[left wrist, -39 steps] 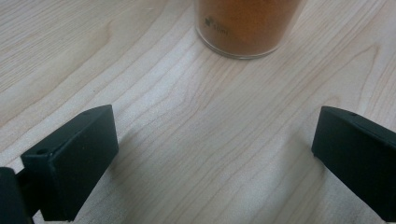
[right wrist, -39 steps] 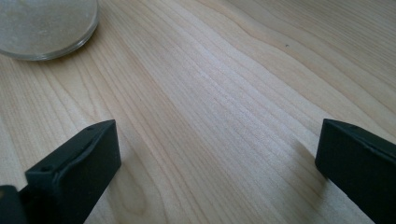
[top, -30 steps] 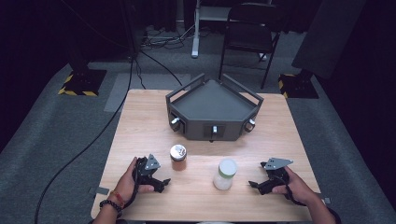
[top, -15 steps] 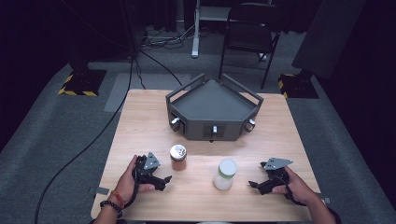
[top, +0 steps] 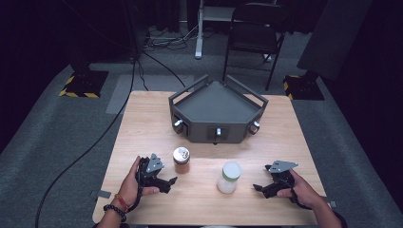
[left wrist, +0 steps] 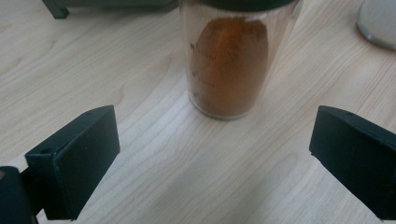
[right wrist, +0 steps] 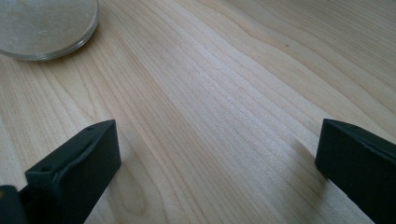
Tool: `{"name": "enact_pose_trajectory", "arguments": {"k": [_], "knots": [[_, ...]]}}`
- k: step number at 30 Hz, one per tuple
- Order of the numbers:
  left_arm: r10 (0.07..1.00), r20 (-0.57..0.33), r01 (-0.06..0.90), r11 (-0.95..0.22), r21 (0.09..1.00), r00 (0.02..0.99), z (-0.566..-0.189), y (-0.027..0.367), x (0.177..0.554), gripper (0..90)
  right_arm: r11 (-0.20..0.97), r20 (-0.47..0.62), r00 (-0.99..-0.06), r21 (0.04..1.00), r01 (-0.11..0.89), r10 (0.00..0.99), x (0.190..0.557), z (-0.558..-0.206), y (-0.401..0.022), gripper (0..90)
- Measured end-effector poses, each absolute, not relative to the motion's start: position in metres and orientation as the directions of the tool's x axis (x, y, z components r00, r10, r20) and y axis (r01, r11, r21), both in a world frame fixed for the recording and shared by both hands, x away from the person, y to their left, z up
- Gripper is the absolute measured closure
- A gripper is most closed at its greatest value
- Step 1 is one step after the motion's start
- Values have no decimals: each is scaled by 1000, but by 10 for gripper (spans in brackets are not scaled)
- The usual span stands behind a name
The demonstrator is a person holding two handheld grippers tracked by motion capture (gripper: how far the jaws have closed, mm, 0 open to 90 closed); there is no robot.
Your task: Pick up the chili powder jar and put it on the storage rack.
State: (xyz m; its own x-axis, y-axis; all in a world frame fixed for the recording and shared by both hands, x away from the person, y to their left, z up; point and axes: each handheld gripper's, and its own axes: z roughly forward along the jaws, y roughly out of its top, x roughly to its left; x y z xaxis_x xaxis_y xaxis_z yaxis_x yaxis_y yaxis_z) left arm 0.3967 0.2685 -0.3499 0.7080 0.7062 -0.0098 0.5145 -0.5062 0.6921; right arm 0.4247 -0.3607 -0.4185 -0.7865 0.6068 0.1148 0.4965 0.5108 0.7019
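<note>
my left tongs (left wrist: 212,154) wide, lining up on the spice jar (left wrist: 231,60); right tongs (right wrist: 217,158) wide, empty; next, ease forward and close.

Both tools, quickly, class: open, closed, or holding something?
Left tool: open, holding nothing, spice jar ahead.
Right tool: open, holding nothing.

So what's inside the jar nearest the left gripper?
The clear jar holds an orange-brown powder, filling most of it, seen through the wall beside faint printed marks. Its dark lid covers the top, so the powder's surface is hidden.
</note>
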Motion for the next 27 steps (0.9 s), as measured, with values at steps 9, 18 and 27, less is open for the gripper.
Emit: {"name": "enact_pose_trajectory", "arguments": {"k": [9, 18, 27], "knots": [[709, -33, 500, -463, 732, 705, -350, 269, 395, 12, 511, 115, -786, 702, 497, 607, 425, -419, -361, 0], [719, -24, 487, -446, 751, 694, -352, 261, 393, 11, 511, 115, -787, 702, 496, 606, 425, -419, -361, 0], [703, -18, 472, -458, 754, 711, -354, 251, 398, 12, 511, 115, -787, 702, 496, 606, 425, -419, -361, 0]]}}
